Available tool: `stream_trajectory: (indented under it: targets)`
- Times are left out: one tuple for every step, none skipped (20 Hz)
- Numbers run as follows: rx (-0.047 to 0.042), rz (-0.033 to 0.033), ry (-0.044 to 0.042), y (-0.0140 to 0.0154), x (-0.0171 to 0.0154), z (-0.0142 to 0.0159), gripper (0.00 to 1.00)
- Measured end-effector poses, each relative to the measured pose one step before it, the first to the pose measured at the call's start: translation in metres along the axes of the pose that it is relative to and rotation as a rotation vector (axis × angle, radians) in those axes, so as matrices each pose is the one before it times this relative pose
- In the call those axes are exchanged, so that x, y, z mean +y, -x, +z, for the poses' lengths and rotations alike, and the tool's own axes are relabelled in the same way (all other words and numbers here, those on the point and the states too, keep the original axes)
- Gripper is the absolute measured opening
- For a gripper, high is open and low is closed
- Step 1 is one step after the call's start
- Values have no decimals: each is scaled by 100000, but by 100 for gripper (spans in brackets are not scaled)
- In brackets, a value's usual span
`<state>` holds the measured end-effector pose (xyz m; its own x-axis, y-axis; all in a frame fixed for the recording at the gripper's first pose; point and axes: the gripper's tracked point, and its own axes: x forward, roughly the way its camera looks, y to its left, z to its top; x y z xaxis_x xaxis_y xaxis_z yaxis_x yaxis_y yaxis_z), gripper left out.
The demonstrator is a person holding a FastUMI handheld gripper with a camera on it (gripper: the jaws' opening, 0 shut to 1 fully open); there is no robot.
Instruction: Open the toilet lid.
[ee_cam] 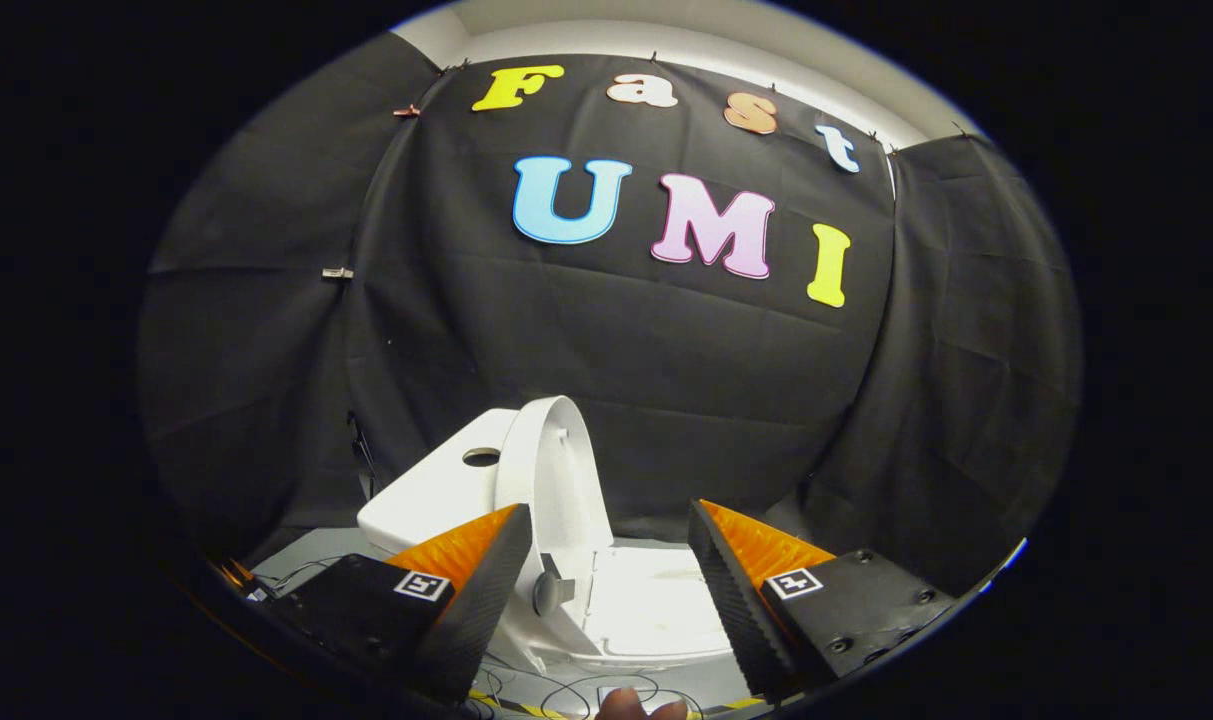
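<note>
Item one, my claw (606,560): its two fingers stand spread wide apart with nothing clasped between them, neither finger touching the toilet. Item two, the toilet lid (556,480): white, raised upright and seen nearly edge-on, standing just ahead of my left finger against the white tank (446,490), which has a round hole in its top; the open seat and bowl (656,610) lie in the gap between my fingers and beyond them. Item three, surroundings: black cloth wall (666,350) behind the toilet, thin cables (556,690) on the pale floor below, and part of a hand (641,706) beneath the fingers.
</note>
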<state>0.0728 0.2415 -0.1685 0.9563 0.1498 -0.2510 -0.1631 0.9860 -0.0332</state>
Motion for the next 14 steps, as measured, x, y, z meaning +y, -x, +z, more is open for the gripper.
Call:
stream_trajectory:
  targets:
    - [-813,45,-682,303,-436,602,99]
    - [-1011,20,-893,428,-452,727,99]
    - [-1050,146,-999,387,-688,823,99]
    - [-871,150,-968,455,-541,753,99]
    - [-1013,-67,-934,426,-810,913,99]
    - [-821,-172,-548,474,-843,795,99]
    - [-927,-218,-672,408,-796,824,99]
    - [-828,-90,-567,416,-804,795,99]
    - [-472,-241,-354,492,-798,696,98]
    - [-554,-65,-42,377,-806,674,98]
    - [-278,-732,391,365,-938,519,98]
    - [-430,-383,-4,488,-819,597,98]
    - [-284,11,-437,430,-689,332,98]
    - [-79,153,-596,368,-463,372,98]
